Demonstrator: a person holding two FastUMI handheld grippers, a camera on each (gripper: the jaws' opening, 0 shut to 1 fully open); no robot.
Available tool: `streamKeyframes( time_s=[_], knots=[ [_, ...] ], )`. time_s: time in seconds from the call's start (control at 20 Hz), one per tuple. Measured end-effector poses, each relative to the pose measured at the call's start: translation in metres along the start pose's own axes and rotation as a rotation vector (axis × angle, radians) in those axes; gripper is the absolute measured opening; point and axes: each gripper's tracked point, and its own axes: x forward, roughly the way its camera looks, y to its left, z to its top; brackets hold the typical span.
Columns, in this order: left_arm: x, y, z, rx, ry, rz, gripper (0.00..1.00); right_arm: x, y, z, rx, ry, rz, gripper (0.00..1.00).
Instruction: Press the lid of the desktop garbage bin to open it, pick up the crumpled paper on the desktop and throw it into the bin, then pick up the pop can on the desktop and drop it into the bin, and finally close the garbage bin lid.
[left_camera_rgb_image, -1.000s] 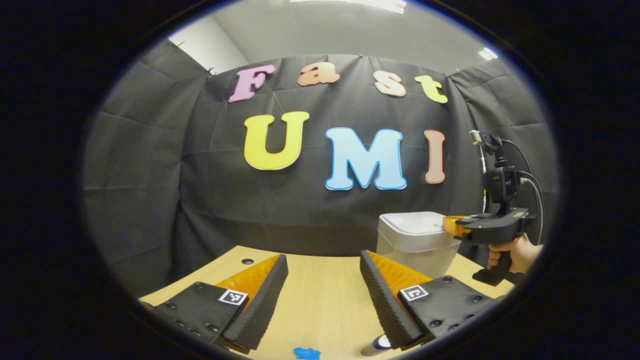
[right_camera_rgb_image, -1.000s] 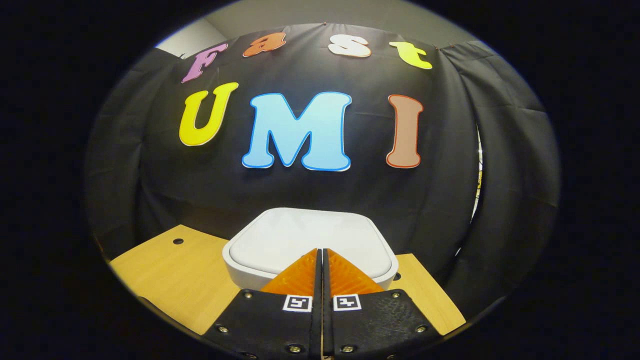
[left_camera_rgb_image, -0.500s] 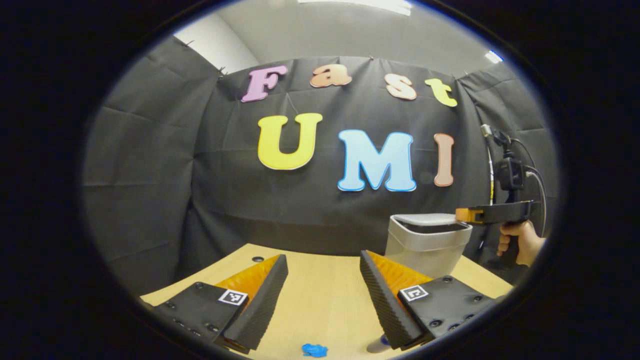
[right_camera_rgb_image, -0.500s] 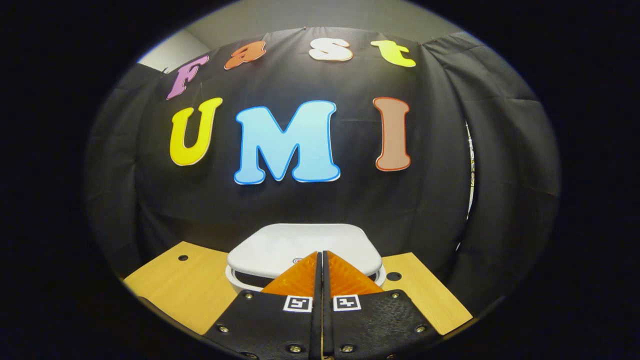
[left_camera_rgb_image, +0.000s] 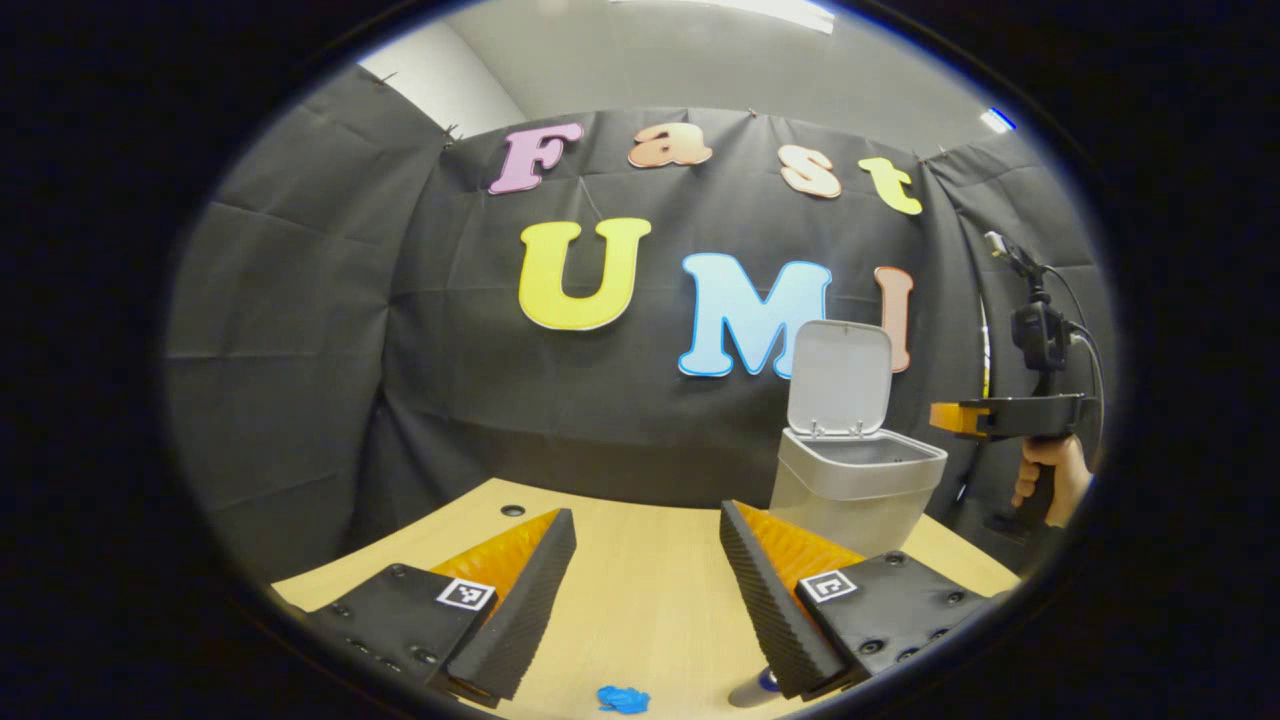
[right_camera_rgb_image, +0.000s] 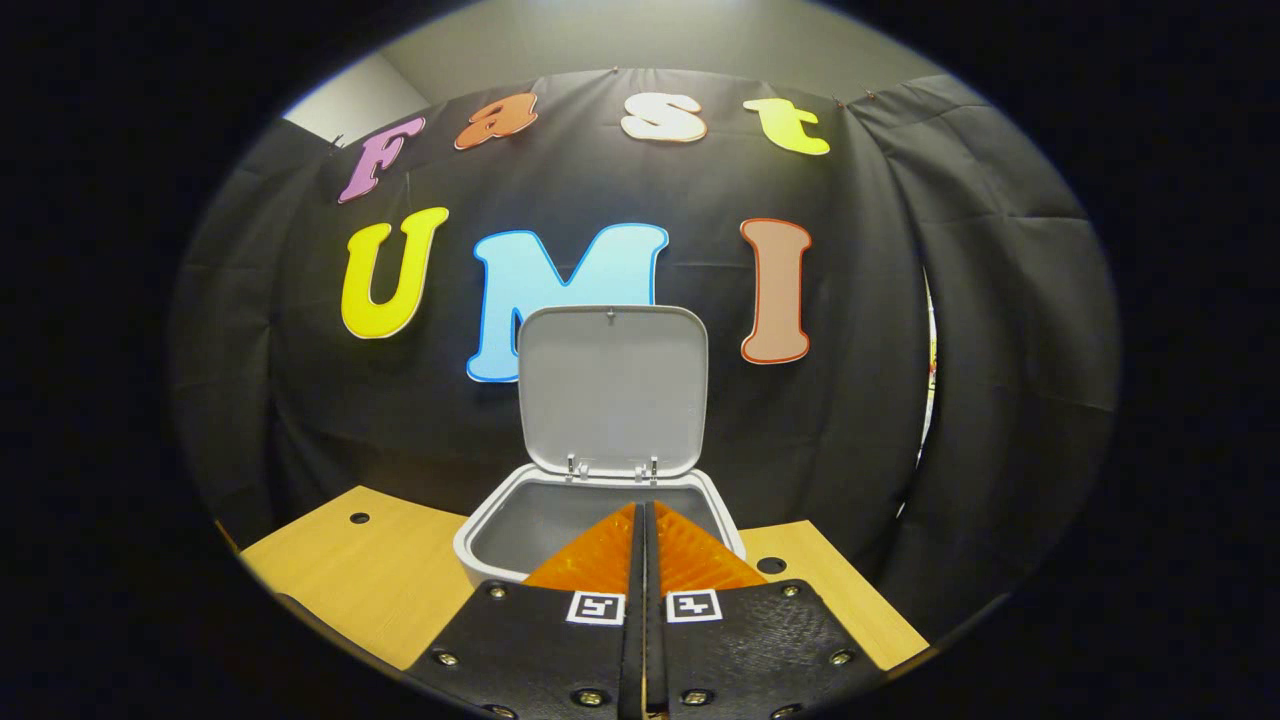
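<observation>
**Bin lid sprung open; paper and can not yet collected**

Black cloth walls enclose a pale wooden worktop (left_camera_rgb_image: 640, 590); toward its far right stands the garbage bin (left_camera_rgb_image: 855, 485), whose lid (left_camera_rgb_image: 838, 378) now stands upright on its rear hinge, where half a second earlier it was only lifting off the rim; the interior (right_camera_rgb_image: 560, 520) lies exposed and looks empty. Right gripper (right_camera_rgb_image: 643, 540), jaws pressed together on nothing, hovers just before the bin's near rim; in the left gripper view it is held level to the right of the bin by a hand (left_camera_rgb_image: 1048, 478). Left gripper (left_camera_rgb_image: 645, 580) has its jaws wide apart and empty, above the worktop; just below them, at the near edge, lie a small blue crumpled paper (left_camera_rgb_image: 622, 699) and, partly hidden by the right-hand finger, what appears to be the pop can (left_camera_rgb_image: 755, 688). Opening step judged complete; the paper is next to be gripped.
</observation>
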Motion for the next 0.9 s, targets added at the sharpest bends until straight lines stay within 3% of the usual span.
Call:
streamKeyframes(
  time_s=[0.05,0.2,0.55,0.65,0.7,0.85,0.9],
  knots=[
    [0.001,0.000,-0.003,0.003,0.004,0.003,0.90,-0.004,0.000,-0.001,-0.001,0.000,0.002,0.01],
    [0.001,0.004,-0.017,0.017,0.021,0.005,0.99,-0.022,0.005,-0.002,-0.011,-0.014,0.017,0.01],
    [-0.004,0.011,-0.053,0.027,0.092,0.011,0.98,-0.069,0.024,0.003,-0.026,-0.085,0.081,0.02],
    [-0.006,0.007,-0.068,0.039,0.122,0.000,0.96,-0.083,0.028,0.004,-0.017,-0.097,0.098,0.09],
    [-0.008,0.006,-0.075,0.047,0.138,-0.002,0.95,-0.089,0.030,0.004,-0.015,-0.105,0.103,0.18],
    [-0.011,0.004,-0.098,0.062,0.185,-0.009,0.95,-0.105,0.030,0.002,-0.041,-0.117,0.102,0.24],
    [-0.012,0.002,-0.106,0.063,0.202,-0.014,0.90,-0.109,0.032,-0.003,-0.049,-0.111,0.107,0.33]
  ],
)
